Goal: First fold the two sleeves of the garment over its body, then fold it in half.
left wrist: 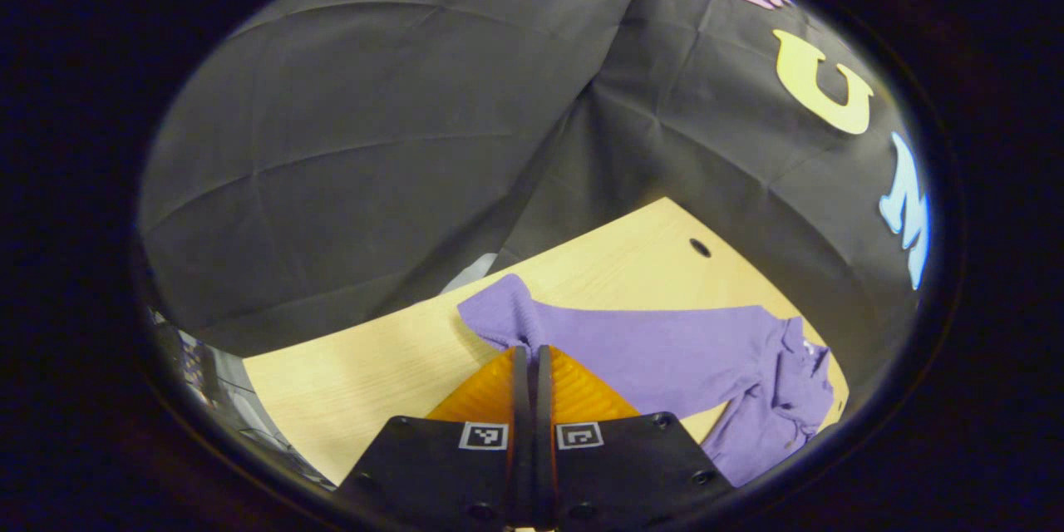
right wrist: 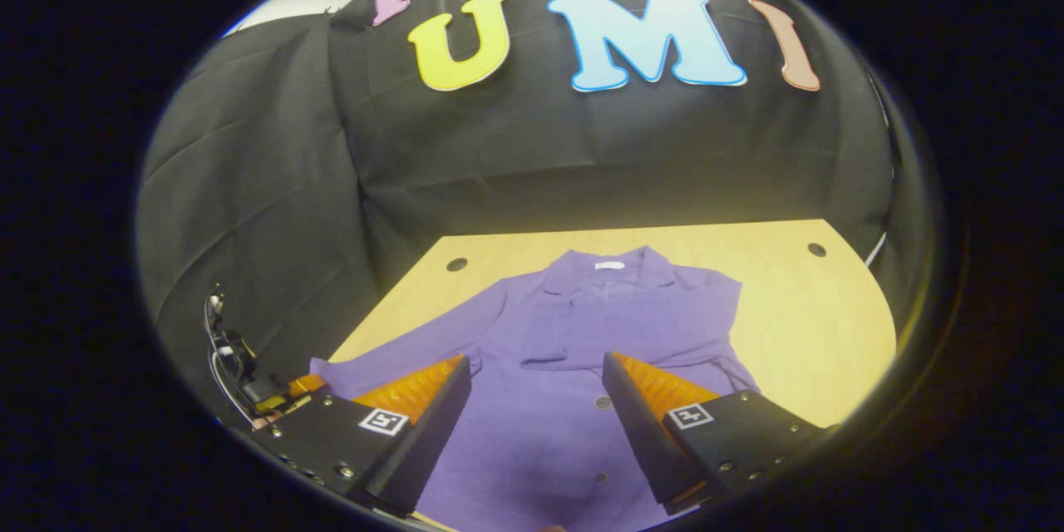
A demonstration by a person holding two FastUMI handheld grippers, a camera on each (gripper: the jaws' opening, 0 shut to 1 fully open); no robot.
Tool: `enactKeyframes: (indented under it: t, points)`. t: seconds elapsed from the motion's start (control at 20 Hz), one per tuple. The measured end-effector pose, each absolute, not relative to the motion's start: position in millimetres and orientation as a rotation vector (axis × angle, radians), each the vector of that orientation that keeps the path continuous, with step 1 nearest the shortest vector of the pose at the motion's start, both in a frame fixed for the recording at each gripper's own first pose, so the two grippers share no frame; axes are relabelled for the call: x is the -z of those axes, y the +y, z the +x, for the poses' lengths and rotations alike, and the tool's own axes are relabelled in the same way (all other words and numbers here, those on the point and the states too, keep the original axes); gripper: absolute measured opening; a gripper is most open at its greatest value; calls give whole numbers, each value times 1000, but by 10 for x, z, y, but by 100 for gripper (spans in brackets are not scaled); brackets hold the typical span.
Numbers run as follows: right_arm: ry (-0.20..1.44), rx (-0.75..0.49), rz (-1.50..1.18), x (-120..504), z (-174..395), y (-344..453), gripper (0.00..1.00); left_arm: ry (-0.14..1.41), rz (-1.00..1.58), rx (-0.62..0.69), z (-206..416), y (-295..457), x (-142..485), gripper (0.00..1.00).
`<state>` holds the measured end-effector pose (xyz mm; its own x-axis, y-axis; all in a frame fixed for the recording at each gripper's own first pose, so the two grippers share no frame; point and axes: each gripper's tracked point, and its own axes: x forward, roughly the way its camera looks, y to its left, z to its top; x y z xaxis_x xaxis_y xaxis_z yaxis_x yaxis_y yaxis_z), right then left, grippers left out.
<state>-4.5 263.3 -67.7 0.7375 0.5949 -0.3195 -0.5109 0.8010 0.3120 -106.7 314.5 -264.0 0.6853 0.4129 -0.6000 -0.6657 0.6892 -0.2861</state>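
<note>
Left gripper (left wrist: 532, 362), fingers pressed together on the cuff end of the purple shirt's (left wrist: 665, 349) sleeve (left wrist: 499, 320), near the wooden table's (left wrist: 357, 382) left edge. Right gripper (right wrist: 536, 386), fingers spread wide above the shirt's buttoned front. The shirt (right wrist: 565, 366) lies flat at the table's (right wrist: 815, 324) centre, collar (right wrist: 607, 270) toward the far edge, its other sleeve folded across the body.

Light wooden table (right wrist: 798, 307) with round holes (right wrist: 456, 264) near far corners; black cloth wall (left wrist: 374, 141) behind
</note>
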Motion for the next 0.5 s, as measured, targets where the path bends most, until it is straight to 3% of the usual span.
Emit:
enactKeyframes:
  t: [0.5]
  points:
    - [392,-510,191,829,133,1798,97,451,-480,-346,-28,1655,1763,7]
